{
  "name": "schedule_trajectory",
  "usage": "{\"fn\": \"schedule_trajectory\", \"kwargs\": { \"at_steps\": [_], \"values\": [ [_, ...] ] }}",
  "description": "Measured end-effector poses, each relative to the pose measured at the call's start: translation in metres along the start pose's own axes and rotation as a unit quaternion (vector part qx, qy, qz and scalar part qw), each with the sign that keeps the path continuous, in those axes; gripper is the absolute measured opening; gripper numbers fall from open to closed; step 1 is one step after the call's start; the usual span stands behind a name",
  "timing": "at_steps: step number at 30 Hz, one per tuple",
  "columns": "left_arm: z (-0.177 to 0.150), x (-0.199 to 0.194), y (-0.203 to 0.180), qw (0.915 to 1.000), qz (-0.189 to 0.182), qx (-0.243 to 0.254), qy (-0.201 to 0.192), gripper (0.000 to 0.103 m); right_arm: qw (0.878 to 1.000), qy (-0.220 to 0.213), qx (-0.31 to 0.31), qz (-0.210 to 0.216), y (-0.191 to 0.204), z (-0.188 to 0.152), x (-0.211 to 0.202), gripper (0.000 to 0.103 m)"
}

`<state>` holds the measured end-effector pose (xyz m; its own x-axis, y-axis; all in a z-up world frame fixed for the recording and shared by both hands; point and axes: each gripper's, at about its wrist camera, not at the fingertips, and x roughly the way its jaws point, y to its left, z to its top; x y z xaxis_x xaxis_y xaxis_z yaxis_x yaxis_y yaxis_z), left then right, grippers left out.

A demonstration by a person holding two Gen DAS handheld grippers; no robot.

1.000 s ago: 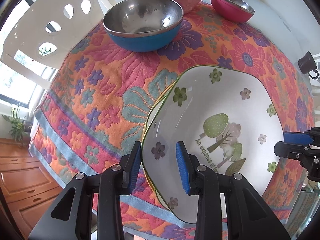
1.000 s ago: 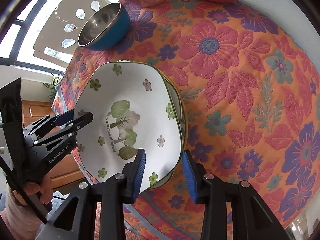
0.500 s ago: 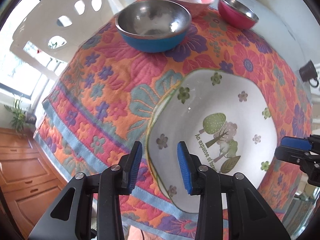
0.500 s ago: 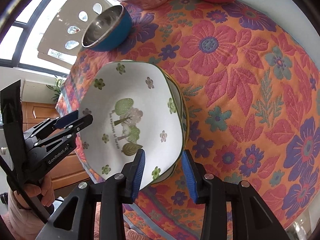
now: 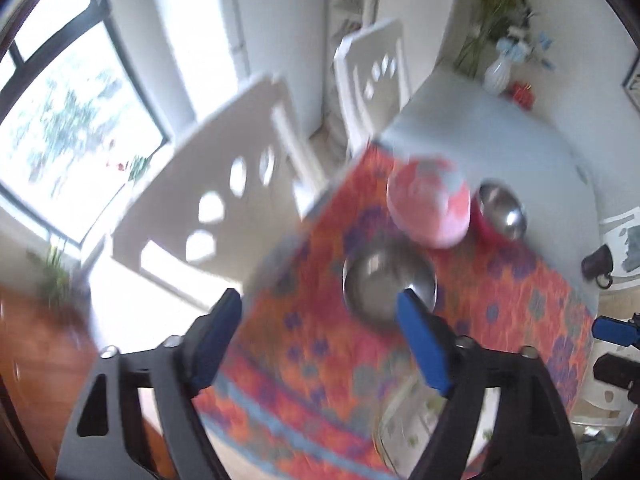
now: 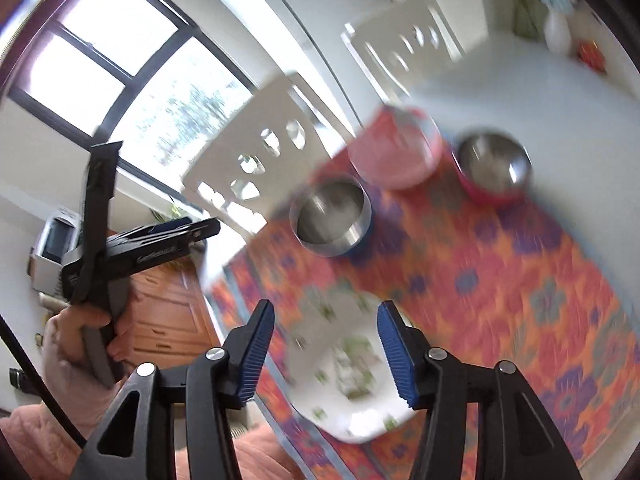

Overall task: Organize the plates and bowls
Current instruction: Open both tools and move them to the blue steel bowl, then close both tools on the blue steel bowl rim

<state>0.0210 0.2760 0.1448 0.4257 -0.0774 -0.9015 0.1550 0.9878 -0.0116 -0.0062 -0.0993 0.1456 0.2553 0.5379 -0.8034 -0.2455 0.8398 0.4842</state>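
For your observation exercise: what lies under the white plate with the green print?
The white plate rests on the floral cloth, near its edge. Blur and the plate itself hide whether another plate lies beneath it.

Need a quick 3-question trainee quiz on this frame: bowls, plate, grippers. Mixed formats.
1. True or false: the left gripper holds the white plate.
2. How many bowls stand on the floral tablecloth?
3. Which is nearest the plate? A) steel bowl with blue outside B) pink patterned bowl C) steel bowl with red outside

Key: 1 false: both grippers' jaws are opening with nothing between them, right gripper too. 2 three. 3 A.
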Motion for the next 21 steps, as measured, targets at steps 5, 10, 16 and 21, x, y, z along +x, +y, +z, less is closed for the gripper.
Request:
{"fn": "schedule_trajectory", "kwargs": {
  "at_steps": [5,10,16,21],
  "values": [
    [0.028,0.061,0.009,0.9983,-0.032,0.022,0.044,0.084,0.998,0.004,0.055,0.005,0.001,0.045,0.062,0.082],
    [0.015,0.128,0.001,0.9905,-0.071,0.059,0.102,0.083,0.983,0.038,0.182,0.009,-0.038,0.049,0.152,0.077],
    [-0.010,0.184,-0.019,0.9762,-0.093,0.115,0.159,0.074,0.960,0.070,0.272,-0.008,-0.069,0.024,0.225,0.068],
    [-0.018,0.206,-0.025,0.9684,-0.103,0.130,0.187,0.051,0.954,0.072,0.292,-0.023,-0.070,0.019,0.247,0.061]
  ]
}}
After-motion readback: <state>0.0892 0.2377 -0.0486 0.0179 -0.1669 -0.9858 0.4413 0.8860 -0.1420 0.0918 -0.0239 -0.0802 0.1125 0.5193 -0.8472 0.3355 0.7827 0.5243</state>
